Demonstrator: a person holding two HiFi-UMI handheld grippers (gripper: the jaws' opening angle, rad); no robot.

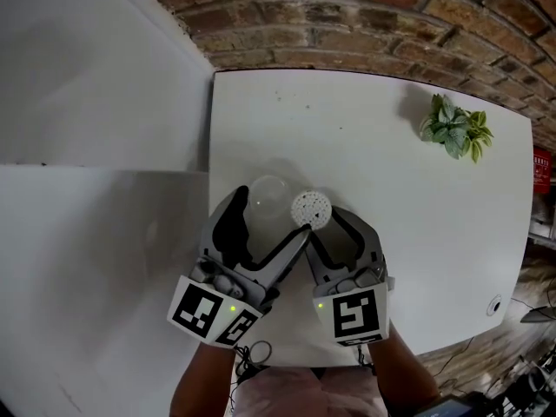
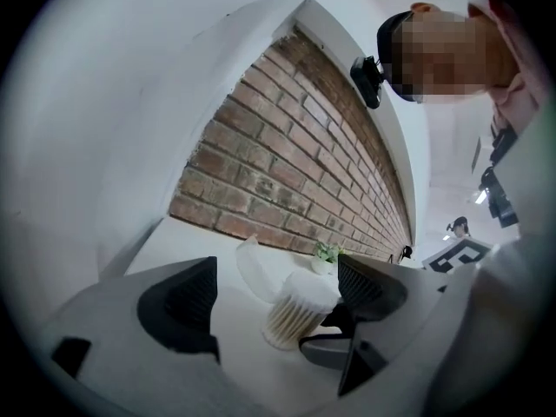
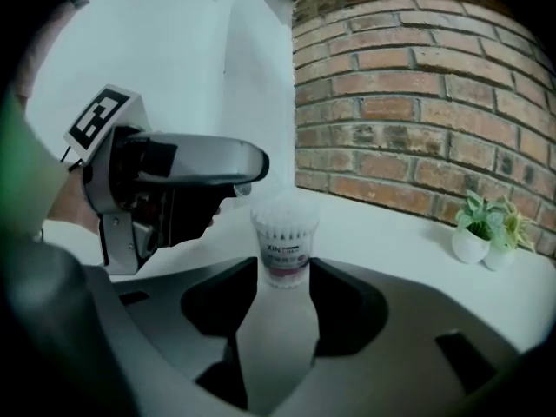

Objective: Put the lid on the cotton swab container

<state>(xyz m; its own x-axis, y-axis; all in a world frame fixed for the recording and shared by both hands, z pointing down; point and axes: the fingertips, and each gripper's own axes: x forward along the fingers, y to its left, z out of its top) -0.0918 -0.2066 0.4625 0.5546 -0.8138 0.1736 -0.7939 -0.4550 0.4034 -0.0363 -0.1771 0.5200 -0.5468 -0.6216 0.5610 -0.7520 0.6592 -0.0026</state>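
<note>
The cotton swab container (image 1: pixel 311 208) stands upright on the white table (image 1: pixel 400 233), its top uncovered and the swab heads showing. My right gripper (image 1: pixel 320 224) has its fingertips on either side of the container's base (image 3: pixel 282 248), pads close against it. The clear lid (image 1: pixel 268 195) lies on the table just left of the container. It sits between the widely spread fingers of my left gripper (image 1: pixel 271 215), which touch nothing. In the left gripper view the lid (image 2: pixel 254 270) lies behind the container (image 2: pixel 294 309), between the open jaws.
A small potted plant (image 1: pixel 456 129) stands at the table's far right. A brick wall (image 1: pixel 391 7) runs behind the table. The table's left edge (image 1: pixel 213 163) meets a white panel. A round hole (image 1: pixel 494 305) sits near the front right corner.
</note>
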